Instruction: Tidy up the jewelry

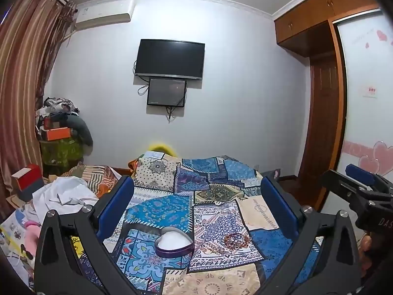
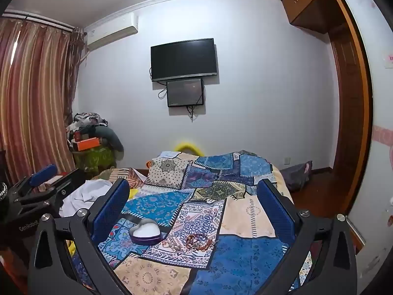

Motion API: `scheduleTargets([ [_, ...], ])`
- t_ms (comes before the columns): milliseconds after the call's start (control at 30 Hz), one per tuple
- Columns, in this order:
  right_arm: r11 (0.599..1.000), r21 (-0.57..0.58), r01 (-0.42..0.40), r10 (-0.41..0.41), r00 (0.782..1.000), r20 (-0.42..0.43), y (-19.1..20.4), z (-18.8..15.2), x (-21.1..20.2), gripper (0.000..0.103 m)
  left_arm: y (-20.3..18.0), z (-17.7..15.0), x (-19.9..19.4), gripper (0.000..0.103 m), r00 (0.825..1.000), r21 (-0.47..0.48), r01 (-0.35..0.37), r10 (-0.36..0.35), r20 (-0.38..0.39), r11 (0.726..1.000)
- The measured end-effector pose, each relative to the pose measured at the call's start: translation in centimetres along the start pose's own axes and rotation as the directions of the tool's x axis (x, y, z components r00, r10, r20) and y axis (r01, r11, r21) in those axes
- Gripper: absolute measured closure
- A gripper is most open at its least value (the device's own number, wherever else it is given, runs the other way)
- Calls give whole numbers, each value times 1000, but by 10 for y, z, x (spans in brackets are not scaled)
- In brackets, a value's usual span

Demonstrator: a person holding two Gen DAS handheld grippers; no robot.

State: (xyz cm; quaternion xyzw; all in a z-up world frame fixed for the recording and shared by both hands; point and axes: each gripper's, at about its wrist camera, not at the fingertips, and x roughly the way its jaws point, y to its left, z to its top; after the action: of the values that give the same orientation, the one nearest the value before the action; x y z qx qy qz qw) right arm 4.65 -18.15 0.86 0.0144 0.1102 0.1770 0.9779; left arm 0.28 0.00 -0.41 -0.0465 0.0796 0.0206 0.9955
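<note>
Both your left gripper (image 1: 196, 201) and right gripper (image 2: 194, 204) gape empty. The bracelets (image 2: 199, 241) lie on the bedspread (image 2: 245, 265) beside the heart tin (image 2: 145, 233); probably light, slippery beads, so pinch one strand.

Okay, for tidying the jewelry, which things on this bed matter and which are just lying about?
For the job:
- open purple heart-shaped tin with white lining
- reddish-brown beaded bracelets
- pale beaded strand

Lying about:
- crumpled white cloth
- orange box
- black wall television
</note>
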Motion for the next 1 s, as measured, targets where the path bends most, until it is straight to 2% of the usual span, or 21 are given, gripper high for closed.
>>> scheduleTargets([
  [1000,1000,-1,4,-4,1000,-12,3,-6,8,0,5,3,2,0,1000,-26,-1,1,-19,1000],
])
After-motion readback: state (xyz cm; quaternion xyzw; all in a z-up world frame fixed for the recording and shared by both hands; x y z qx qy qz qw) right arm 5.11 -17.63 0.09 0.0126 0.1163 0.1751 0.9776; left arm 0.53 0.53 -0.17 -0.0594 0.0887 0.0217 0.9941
